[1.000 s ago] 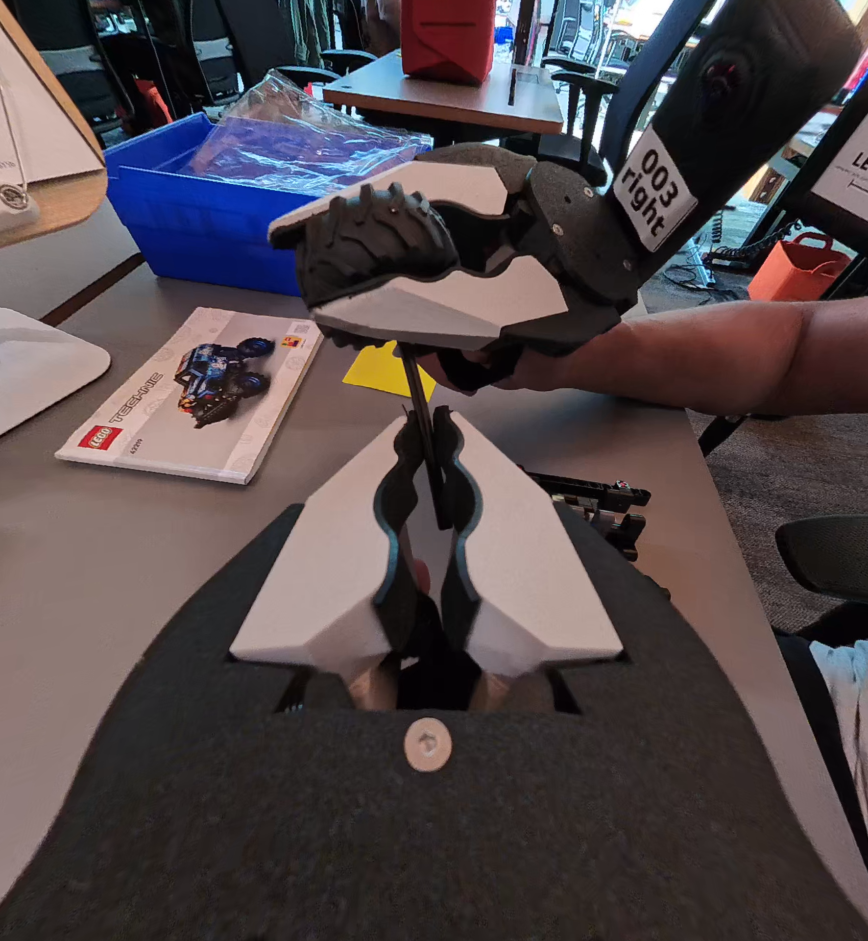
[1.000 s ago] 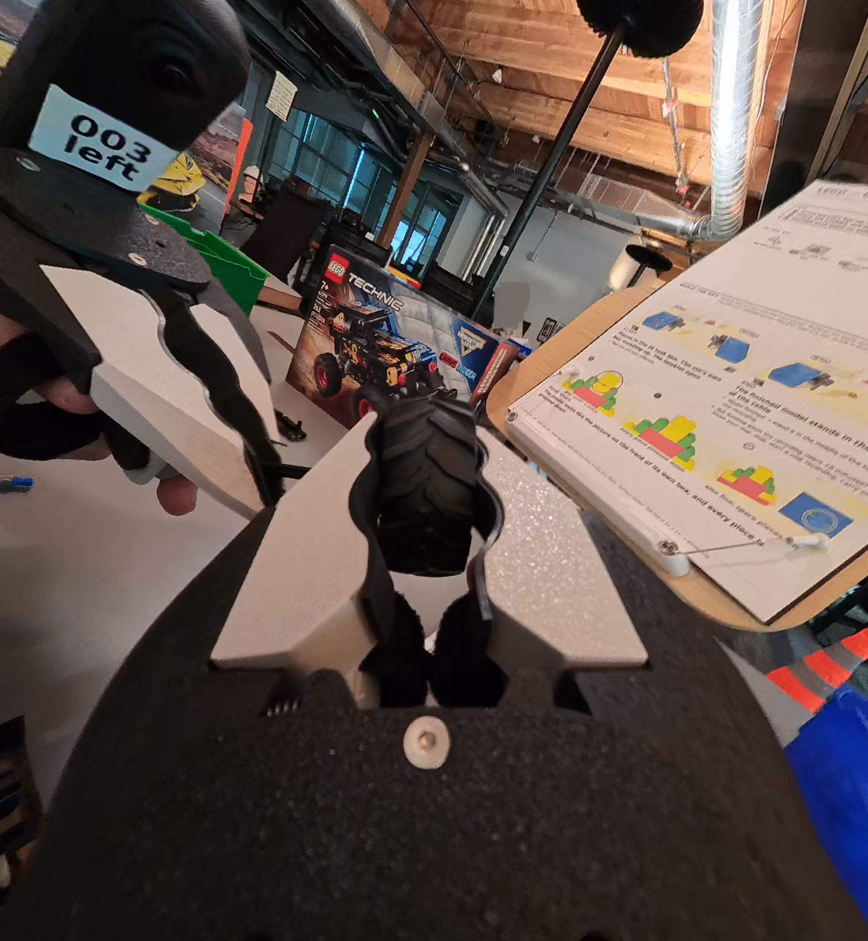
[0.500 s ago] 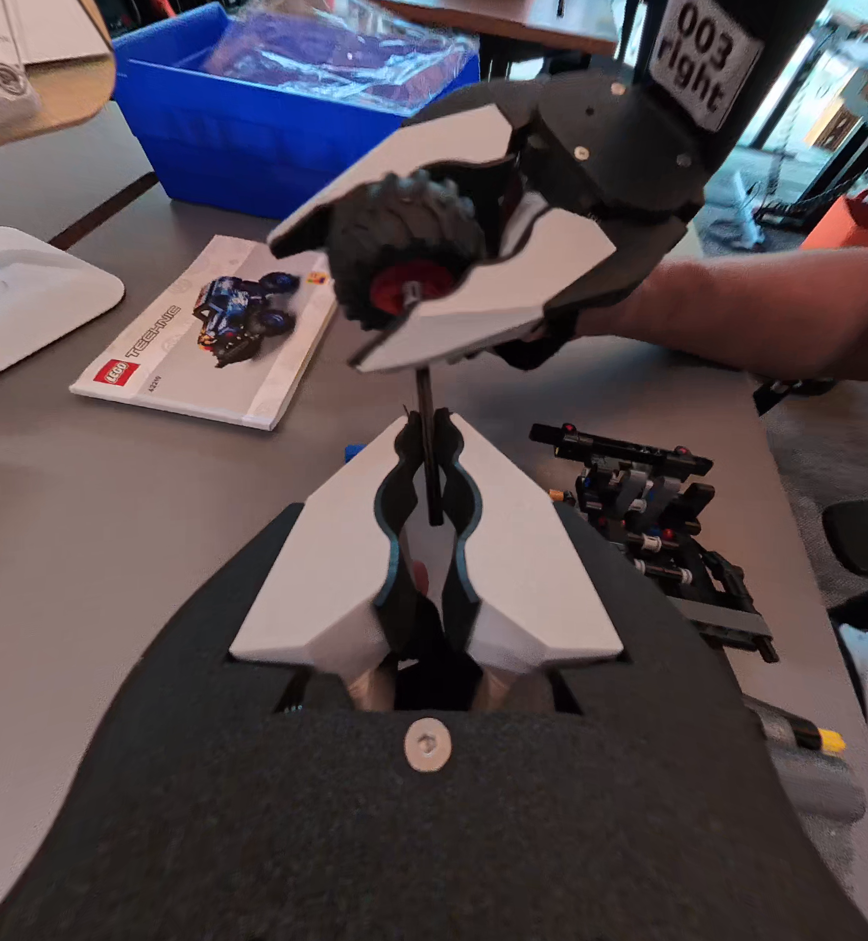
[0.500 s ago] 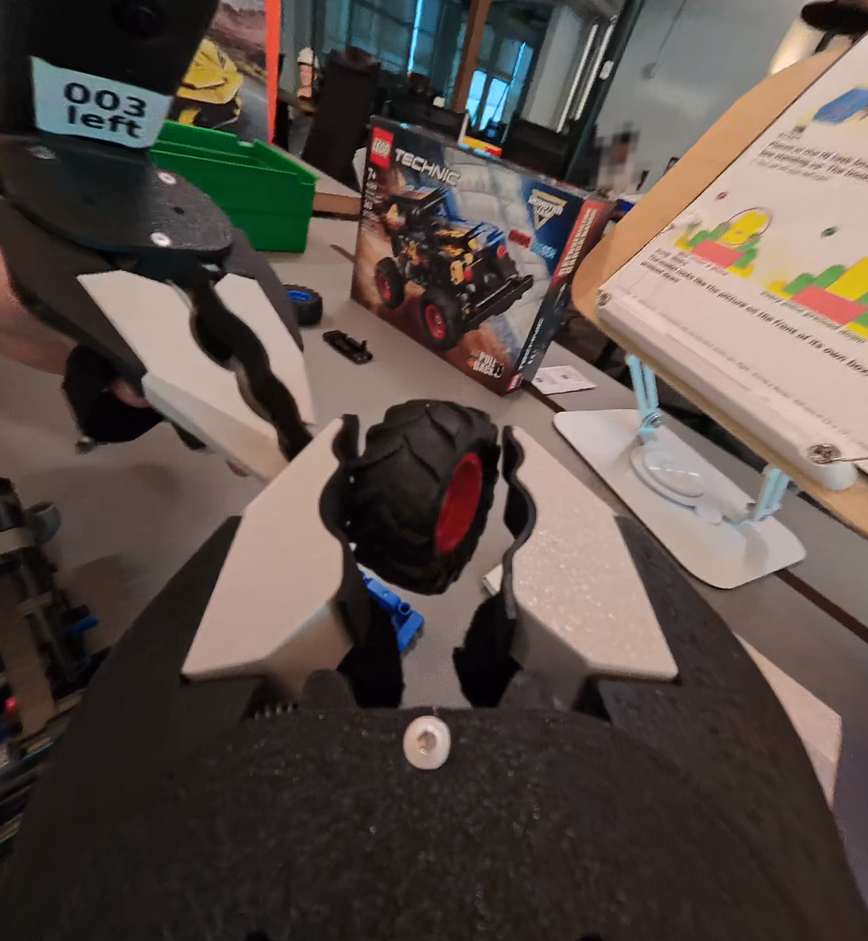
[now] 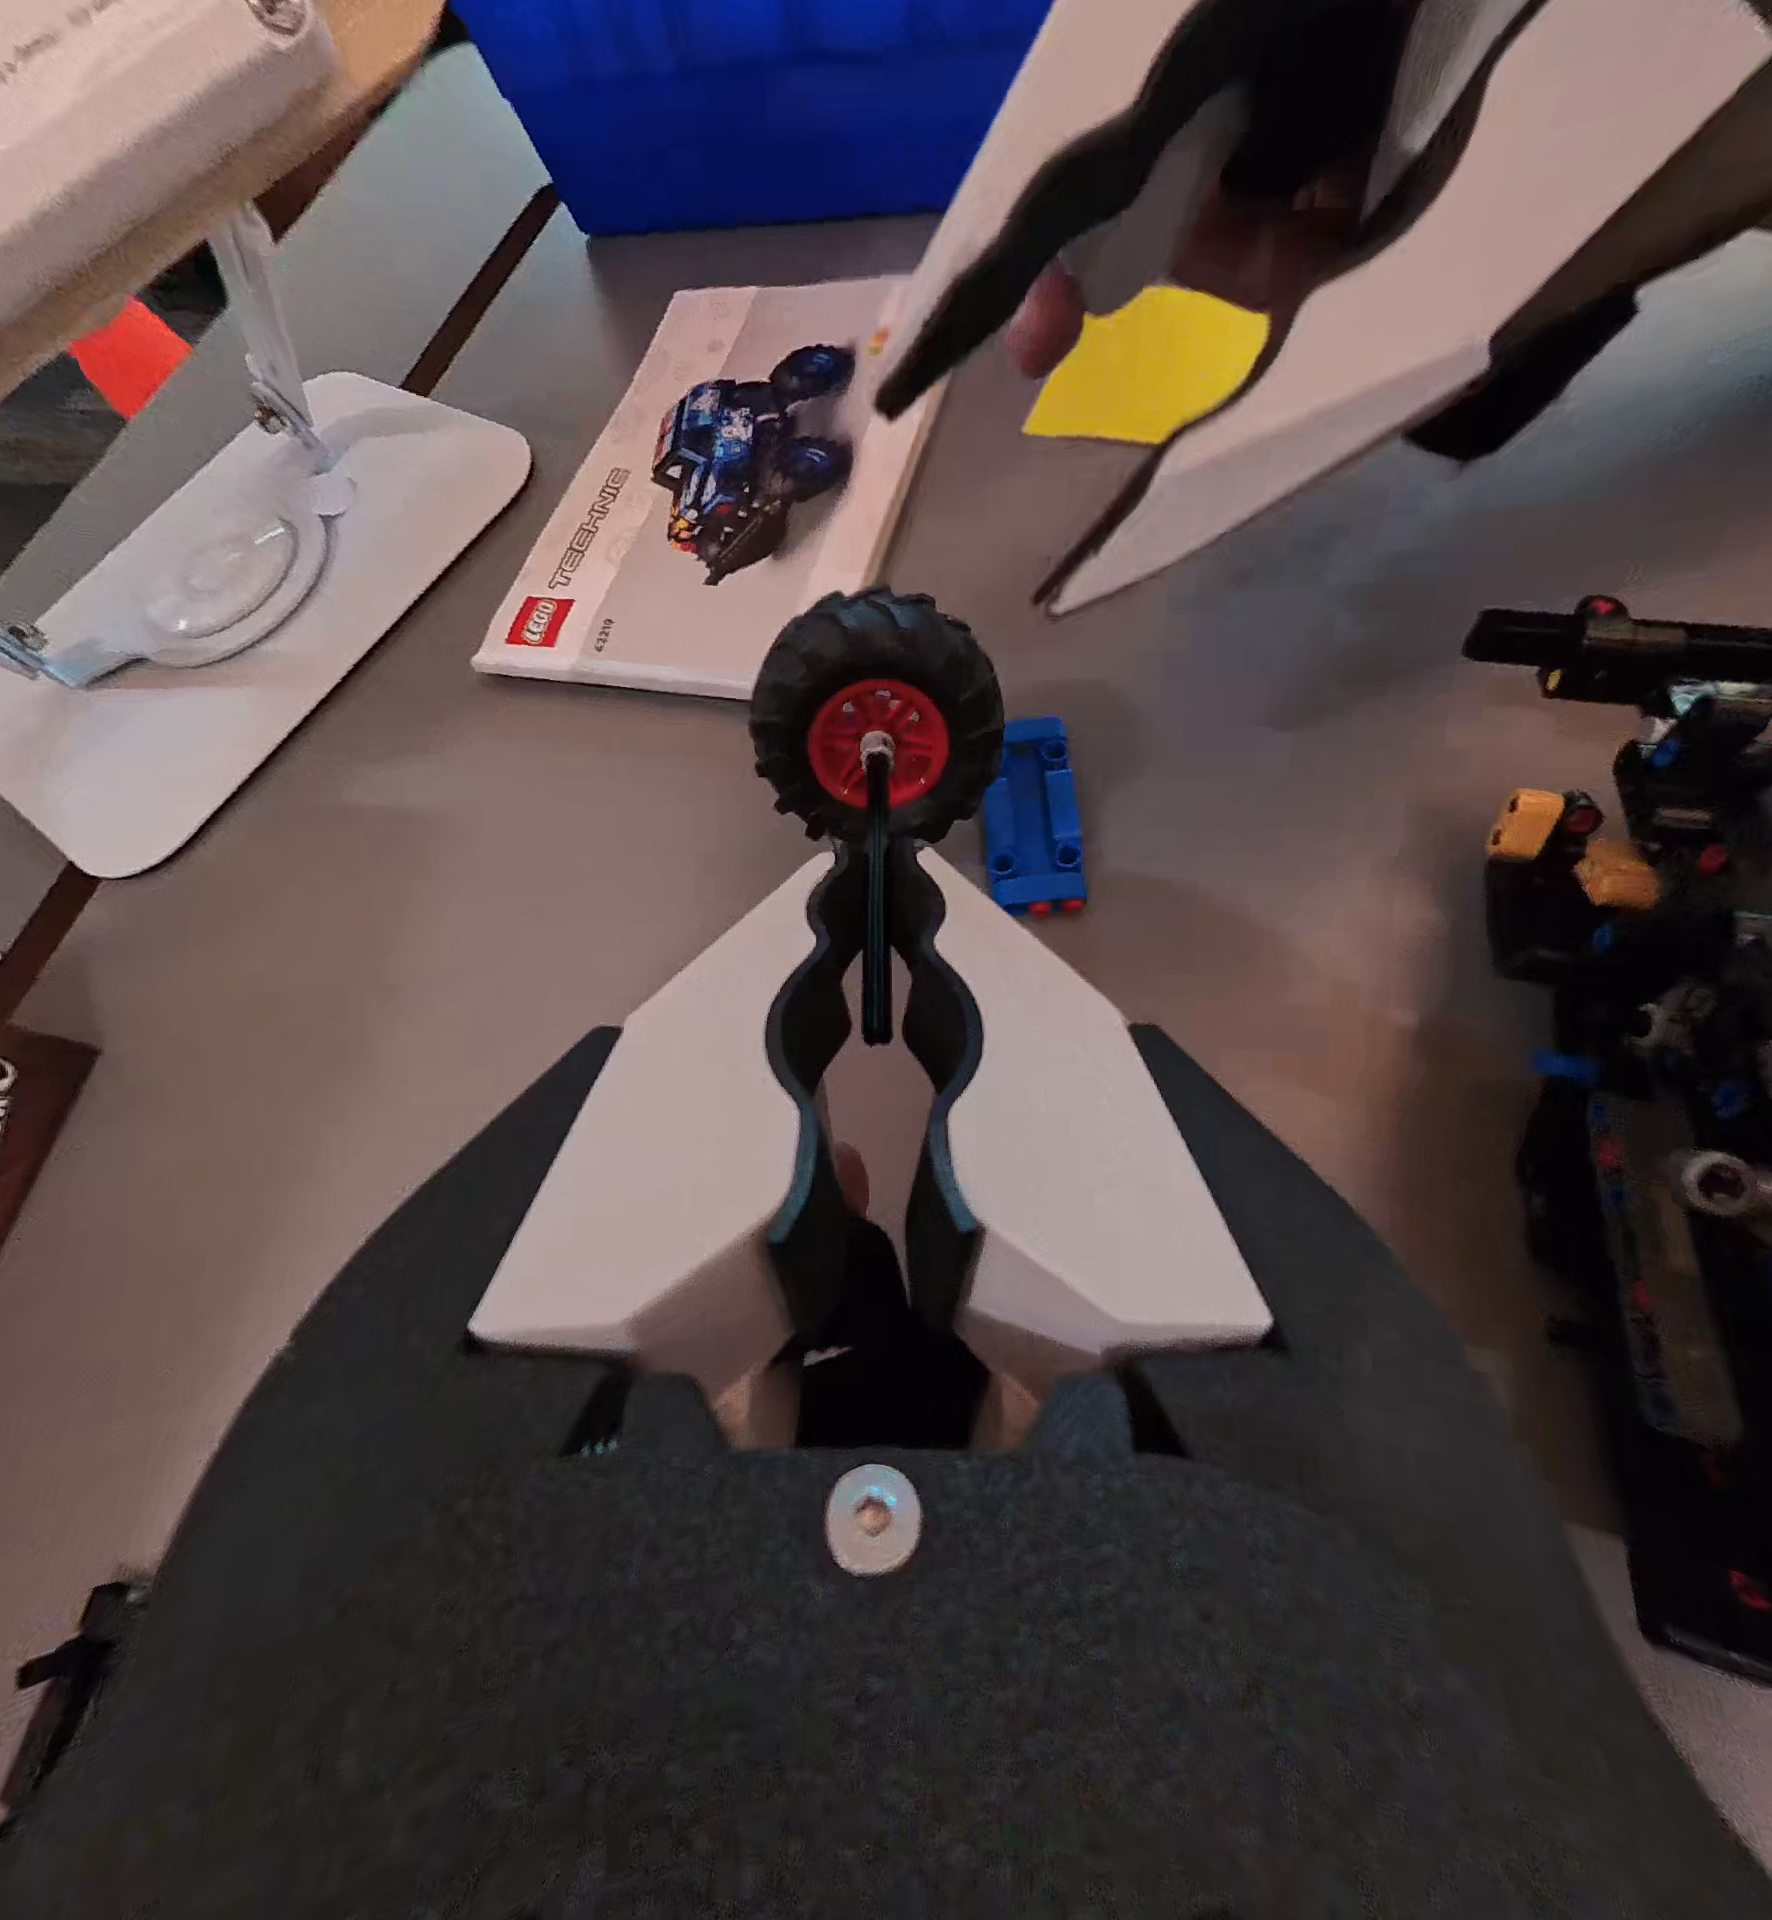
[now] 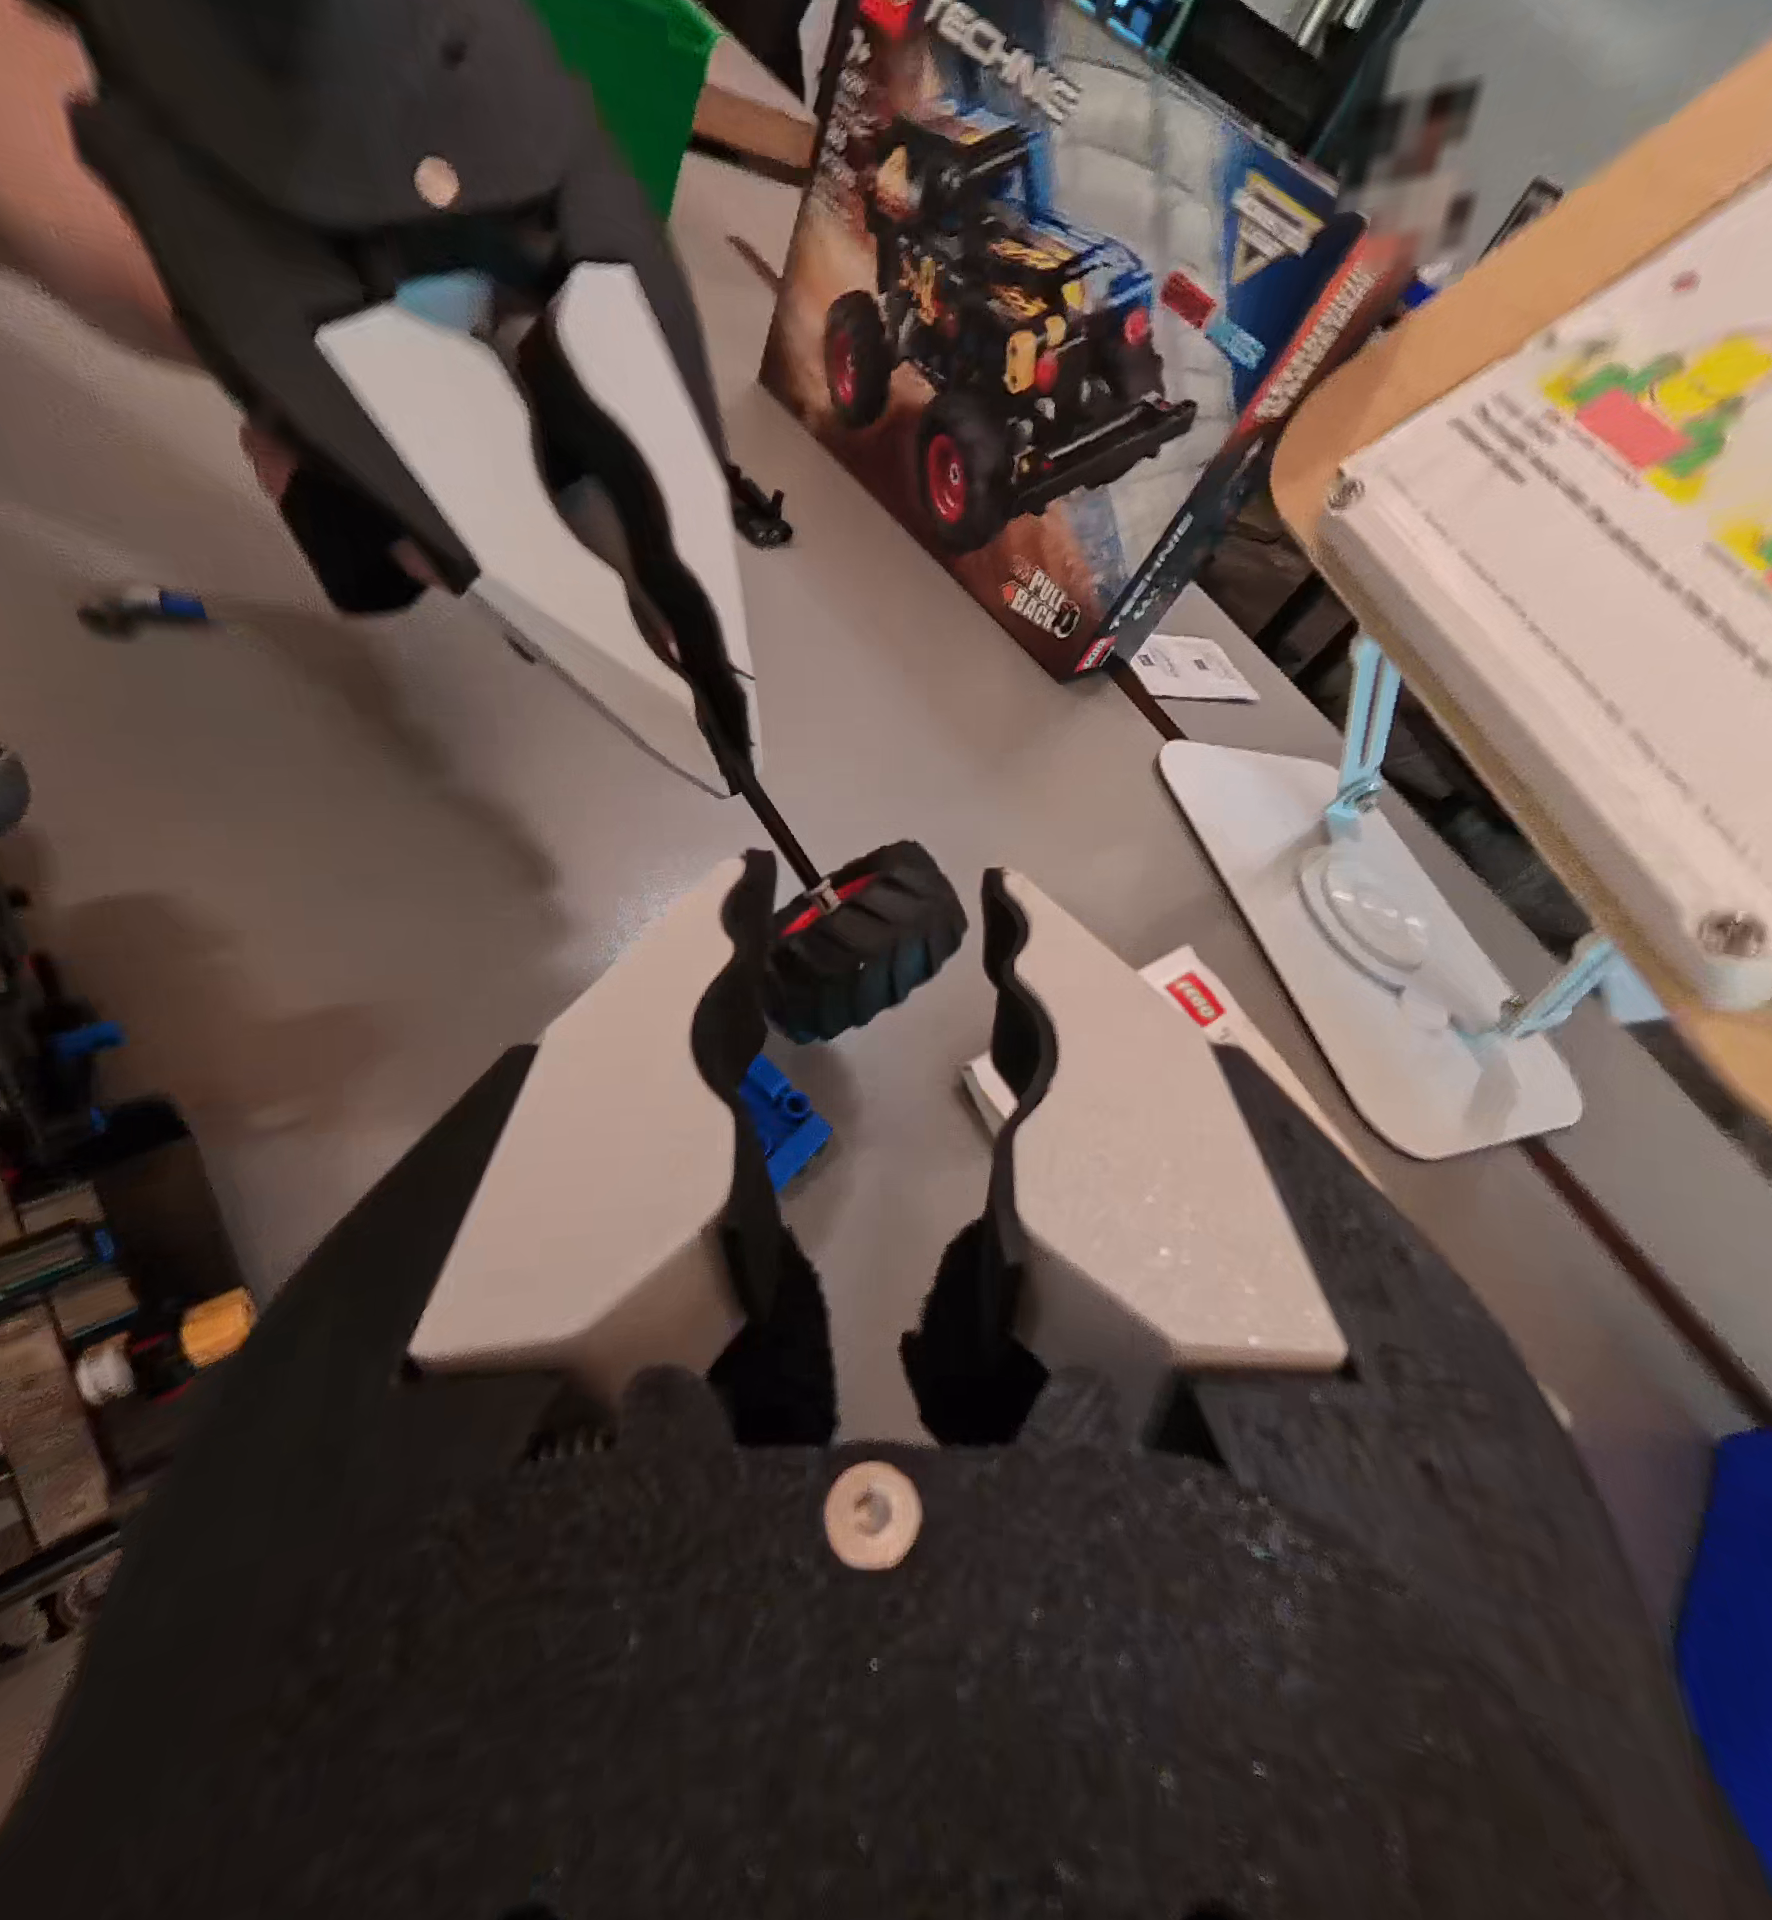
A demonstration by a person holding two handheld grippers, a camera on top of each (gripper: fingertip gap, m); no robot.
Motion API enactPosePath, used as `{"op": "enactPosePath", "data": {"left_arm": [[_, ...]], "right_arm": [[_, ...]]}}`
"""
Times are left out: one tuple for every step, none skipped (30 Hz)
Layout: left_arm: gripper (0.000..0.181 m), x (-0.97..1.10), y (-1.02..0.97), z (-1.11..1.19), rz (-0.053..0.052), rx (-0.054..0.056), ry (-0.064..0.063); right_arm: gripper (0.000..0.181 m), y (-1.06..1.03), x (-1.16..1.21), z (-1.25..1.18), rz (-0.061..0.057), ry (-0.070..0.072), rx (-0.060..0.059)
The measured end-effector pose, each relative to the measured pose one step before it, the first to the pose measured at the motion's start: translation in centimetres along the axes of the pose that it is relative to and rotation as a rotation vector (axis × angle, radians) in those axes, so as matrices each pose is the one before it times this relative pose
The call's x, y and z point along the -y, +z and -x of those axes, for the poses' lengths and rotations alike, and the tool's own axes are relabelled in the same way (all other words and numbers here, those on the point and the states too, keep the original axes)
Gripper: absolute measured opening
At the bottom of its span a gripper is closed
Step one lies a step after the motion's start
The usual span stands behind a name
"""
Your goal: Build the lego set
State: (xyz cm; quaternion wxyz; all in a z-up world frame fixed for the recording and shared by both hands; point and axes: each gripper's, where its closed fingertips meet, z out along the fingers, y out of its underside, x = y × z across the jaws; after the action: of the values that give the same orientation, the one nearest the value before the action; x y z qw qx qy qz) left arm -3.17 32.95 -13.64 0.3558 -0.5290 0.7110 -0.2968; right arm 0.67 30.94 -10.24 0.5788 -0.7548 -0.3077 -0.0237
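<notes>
One thin black axle [image 5: 876, 935] clamped between the left gripper [image 5: 876, 883] jaws, one black tyre with red hub [image 5: 876, 717] carried on its far tip above the counter [image 5: 446, 1039]; right gripper [image 6: 866, 904] jaws apart, empty, tyre just beyond the tips. Could slide off or tilt the axle, given so narrow a pinch. Counted nearby: one blue brick [image 5: 1036, 816], one instruction booklet [image 5: 716, 488], one part-built chassis [image 5: 1682, 1039].

Left claw [image 5: 877, 894] clamped tight; right claw [image 6: 866, 894] spread wide, empty
</notes>
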Motion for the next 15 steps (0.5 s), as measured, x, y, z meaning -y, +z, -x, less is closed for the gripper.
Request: {"op": "enactPosePath", "data": {"left_arm": [[0.005,-0.063,-0.145,-0.337,0.0297,-0.0221,0.0166],[0.005,-0.1,-0.148,-0.136,0.0295,-0.0058,0.0154],[0.005,-0.104,-0.149,0.007,0.028,0.0072,0.0151],[0.005,-0.08,-0.187,-0.099,0.0251,0.0024,0.0208],[0.005,-0.02,-0.241,-0.258,0.0208,-0.0056,0.0242],[0.005,-0.016,-0.318,-0.29,0.0235,-0.0051,0.0237],[0.005,0.023,-0.435,-0.001,0.0239,0.0133,0.0213],[0.005,0.145,-0.582,0.248,0.0193,0.0281,0.0255],[0.005,0.019,-0.661,0.029,0.0262,0.0122,0.0367],[0.005,-0.298,-0.592,-0.35,0.0421,-0.0123,0.0394],[0.005,-0.484,-0.462,-0.247,0.0462,-0.004,0.0362],[0.005,-0.392,-0.336,0.044,0.031,0.0135,0.0246],[0.005,-0.358,-0.214,-0.258,0.0193,-0.0113,0.0057],[0.005,-0.374,-0.15,-0.638,0.0153,-0.0433,-0.0058],[0.005,-0.342,-0.105,-0.547,0.0079,-0.0428,-0.011]], "right_arm": [[0.034,0.252,0.051,0.612,0.0085,-0.0661,-0.0062],[0.03,0.247,0.02,0.537,0.0134,-0.0666,-0.0088],[0.029,0.251,-0.017,0.653,0.0184,-0.0561,0.0031],[0.03,0.312,-0.041,0.812,0.0201,-0.0375,0.0203],[0.029,0.369,-0.074,0.537,0.0208,-0.0274,0.0075],[0.03,0.365,-0.029,0.262,0.0167,-0.0302,-0.0068],[0.029,0.353,0.02,0.195,0.0123,-0.0281,-0.0055],[0.029,0.338,0.09,0.282,0.0095,-0.0175,0.0055],[0.025,0.322,0.351,0.344,-0.0052,-0.0118,0.0117],[0.022,0.438,0.3,0.564,0.0017,-0.0093,0.0314],[0.018,0.449,0.515,0.574,-0.0064,0.0056,0.0358],[0.011,0.514,0.402,0.308,0.0017,0.0061,0.0222],[0.012,0.517,0.344,0.181,0.0031,-0.0113,0.0129],[0.014,0.472,0.236,0.401,0.0104,-0.0079,0.0328],[0.016,0.353,0.332,0.807,0.0015,0.0131,0.0672]]}}
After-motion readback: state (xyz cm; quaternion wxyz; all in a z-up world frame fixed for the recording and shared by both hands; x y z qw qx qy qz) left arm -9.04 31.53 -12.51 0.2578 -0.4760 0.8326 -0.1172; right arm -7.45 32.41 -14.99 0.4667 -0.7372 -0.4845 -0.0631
